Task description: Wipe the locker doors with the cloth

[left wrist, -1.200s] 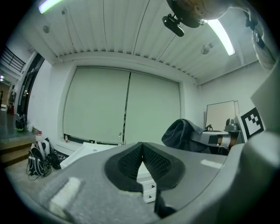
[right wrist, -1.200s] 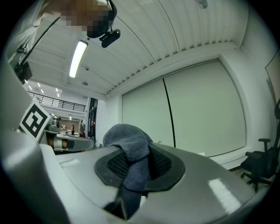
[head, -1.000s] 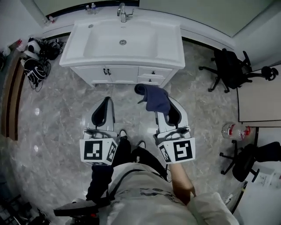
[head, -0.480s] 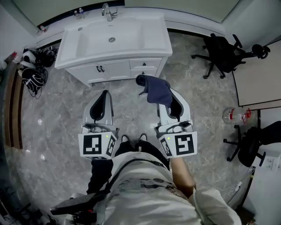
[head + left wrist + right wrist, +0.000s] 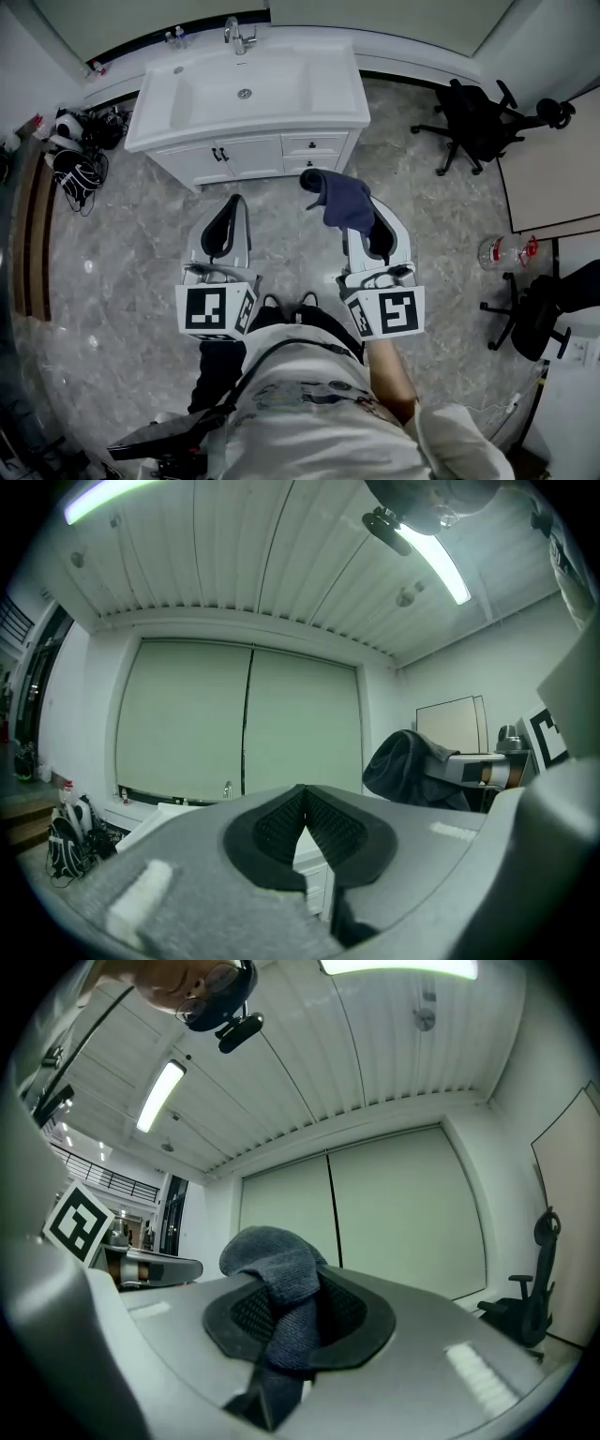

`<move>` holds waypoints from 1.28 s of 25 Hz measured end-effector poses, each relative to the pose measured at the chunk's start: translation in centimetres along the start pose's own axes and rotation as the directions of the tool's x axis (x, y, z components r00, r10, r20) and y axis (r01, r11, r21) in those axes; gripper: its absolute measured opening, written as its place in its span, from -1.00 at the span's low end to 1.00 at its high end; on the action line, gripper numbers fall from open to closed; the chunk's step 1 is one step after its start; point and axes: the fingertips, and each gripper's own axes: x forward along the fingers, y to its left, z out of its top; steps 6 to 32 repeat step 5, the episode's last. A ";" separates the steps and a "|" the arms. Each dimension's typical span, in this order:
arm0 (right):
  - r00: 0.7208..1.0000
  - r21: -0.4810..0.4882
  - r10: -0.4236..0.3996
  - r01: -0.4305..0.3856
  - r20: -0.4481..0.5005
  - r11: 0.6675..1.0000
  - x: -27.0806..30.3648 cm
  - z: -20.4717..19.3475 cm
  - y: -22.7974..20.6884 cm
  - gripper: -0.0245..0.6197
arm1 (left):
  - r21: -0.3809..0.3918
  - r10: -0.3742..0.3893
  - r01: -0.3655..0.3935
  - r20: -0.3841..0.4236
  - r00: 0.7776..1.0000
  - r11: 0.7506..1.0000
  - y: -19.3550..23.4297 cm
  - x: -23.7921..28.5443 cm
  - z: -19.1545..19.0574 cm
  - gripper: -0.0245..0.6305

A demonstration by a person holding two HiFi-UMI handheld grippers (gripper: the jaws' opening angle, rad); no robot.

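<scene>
- Your left gripper point(image 5: 231, 208) is closed. Its pads touch and nothing is in it.
- Your right gripper point(image 5: 366, 225) pinches the cloth point(image 5: 341, 199). Its jaws are a little apart with the cloth between them.
- The dark blue cloth bunches up over the jaw tips and hangs down between the pads.
- Both grippers are side by side and point level toward the sink point(image 5: 309, 89).
- The sink is white, with a tap point(image 5: 234, 33) at the back and a white cabinet point(image 5: 253, 155) below.
- Behind the sink you see 2 pale green doors point(image 5: 187, 728) with a dark line between them.
- The cloth is well apart from the doors.
- A black chair point(image 5: 473, 122) stands to the right on the gray floor point(image 5: 122, 234).
</scene>
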 end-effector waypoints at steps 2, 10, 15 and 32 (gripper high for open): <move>1.000 0.003 0.004 -0.004 0.001 1.000 -0.1 0.1 -0.2 -0.70 | 0.000 0.001 -0.001 0.000 1.000 1.000 -0.4 0.2 0.1 -0.92; 1.000 0.010 0.011 -0.011 0.003 1.000 -0.4 0.1 -0.6 -0.70 | 0.000 0.002 -0.002 0.002 1.000 1.000 -1.1 0.4 -0.1 -0.92; 1.000 0.010 0.011 -0.011 0.003 1.000 -0.4 0.1 -0.6 -0.70 | 0.000 0.002 -0.002 0.002 1.000 1.000 -1.1 0.4 -0.1 -0.92; 1.000 0.010 0.011 -0.011 0.003 1.000 -0.4 0.1 -0.6 -0.70 | 0.000 0.002 -0.002 0.002 1.000 1.000 -1.1 0.4 -0.1 -0.92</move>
